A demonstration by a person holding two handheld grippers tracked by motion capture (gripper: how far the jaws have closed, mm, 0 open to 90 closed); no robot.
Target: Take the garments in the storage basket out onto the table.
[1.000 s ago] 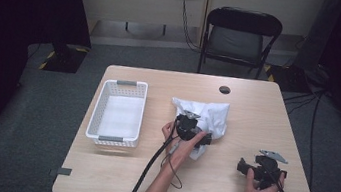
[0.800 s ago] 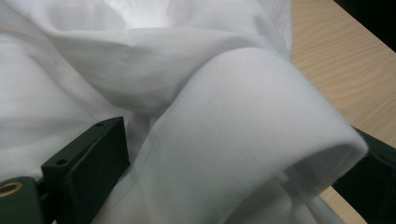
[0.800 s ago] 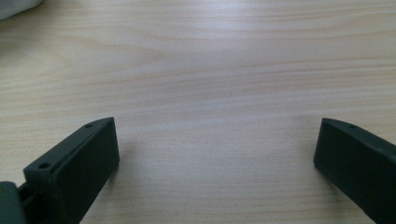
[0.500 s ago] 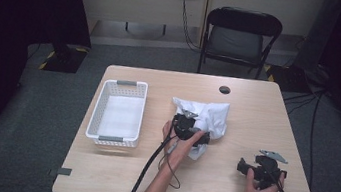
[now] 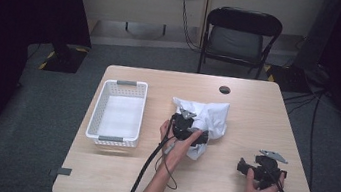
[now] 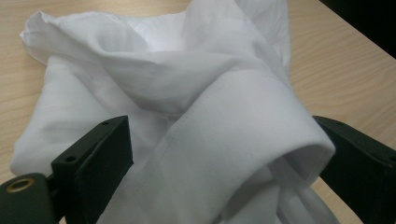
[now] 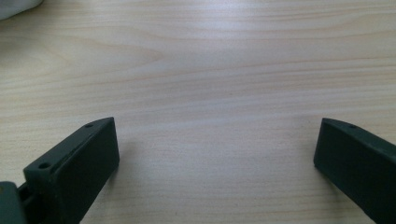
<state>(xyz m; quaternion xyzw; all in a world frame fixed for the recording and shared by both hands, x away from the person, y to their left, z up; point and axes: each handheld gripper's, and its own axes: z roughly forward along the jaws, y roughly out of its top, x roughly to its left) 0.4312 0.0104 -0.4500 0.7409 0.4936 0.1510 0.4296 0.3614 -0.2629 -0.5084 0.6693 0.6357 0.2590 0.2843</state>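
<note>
A crumpled white cloth [image 5: 212, 117] lies in the middle of the wooden table [image 5: 257, 113]. My left gripper [image 5: 187, 128] rests at the cloth's near left edge. In the left gripper view my left gripper [image 6: 217, 125] is open, and a thick rolled fold of the white cloth [image 6: 233, 140] lies between its wide-spread jaws. My right gripper [image 5: 250, 168] sits low over bare wood at the front right of the table, away from the cloth. In the right gripper view my right gripper [image 7: 217, 122] is open with nothing between its fingers.
A white plastic basket [image 5: 120, 83] stands on the left part of the table. A round cable hole [image 5: 224, 89] sits near the far edge. A black folding chair [image 5: 241, 35] stands behind the table. Cables trail from both grippers toward the front edge.
</note>
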